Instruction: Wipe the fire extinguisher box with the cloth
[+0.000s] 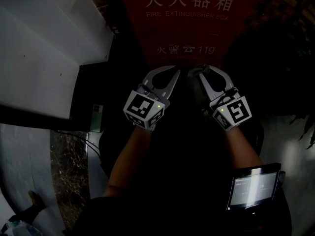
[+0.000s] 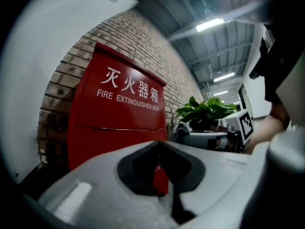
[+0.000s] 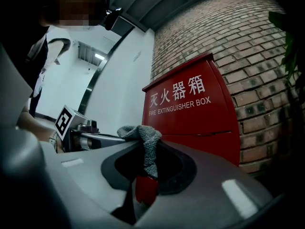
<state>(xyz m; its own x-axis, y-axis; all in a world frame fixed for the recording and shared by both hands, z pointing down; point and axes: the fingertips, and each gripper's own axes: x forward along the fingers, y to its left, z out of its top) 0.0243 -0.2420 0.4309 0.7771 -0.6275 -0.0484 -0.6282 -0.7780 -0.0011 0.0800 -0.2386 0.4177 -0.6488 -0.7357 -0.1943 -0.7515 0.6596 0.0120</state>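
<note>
While my left hand-held gripper [image 1: 176,71] is hanging closed and empty, my right hand-held gripper [image 1: 196,72] is clamping the cloth [image 3: 148,149].

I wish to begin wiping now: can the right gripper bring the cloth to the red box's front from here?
Probably yes. The right gripper is shut on the cloth, the fire extinguisher box stands straight ahead, and nothing lies between them; the left gripper is beside it, not in front.

Red fire extinguisher box [image 3: 190,109], grey cloth [image 3: 148,144]
</note>
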